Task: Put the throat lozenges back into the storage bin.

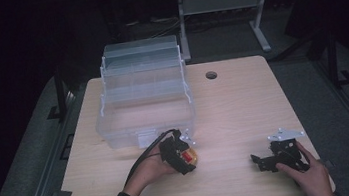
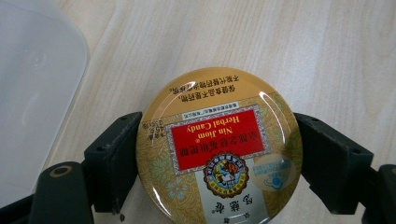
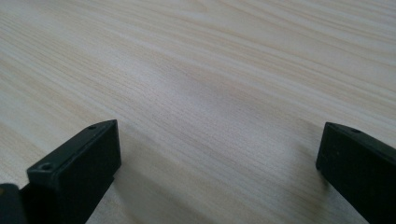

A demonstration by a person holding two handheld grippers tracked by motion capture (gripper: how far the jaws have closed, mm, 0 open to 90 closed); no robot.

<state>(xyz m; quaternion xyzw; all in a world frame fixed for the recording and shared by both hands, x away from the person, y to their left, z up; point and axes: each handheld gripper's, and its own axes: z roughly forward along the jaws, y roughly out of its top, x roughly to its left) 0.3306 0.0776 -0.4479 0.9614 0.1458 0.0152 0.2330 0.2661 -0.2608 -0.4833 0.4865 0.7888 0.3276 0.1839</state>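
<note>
A round yellow candy tin (image 2: 218, 149) with a red label reading "Nin Jiom Herbal Candy" sits between my left gripper's jaws, which press on its two sides. In the high view the tin (image 1: 190, 158) is at the table's front middle, with my left gripper (image 1: 183, 153) shut on it just in front of a clear plastic box (image 1: 142, 99). My right gripper (image 1: 263, 161) rests low at the front right, held by a hand. Its jaws stand wide apart over bare wood (image 3: 210, 116), with nothing between them.
The clear box has an open stepped lid and stands at the table's back left; its edge (image 2: 32, 93) shows at the left of the left gripper view. A cable hole (image 1: 211, 75) lies at the back of the table. A desk frame (image 1: 221, 6) stands beyond.
</note>
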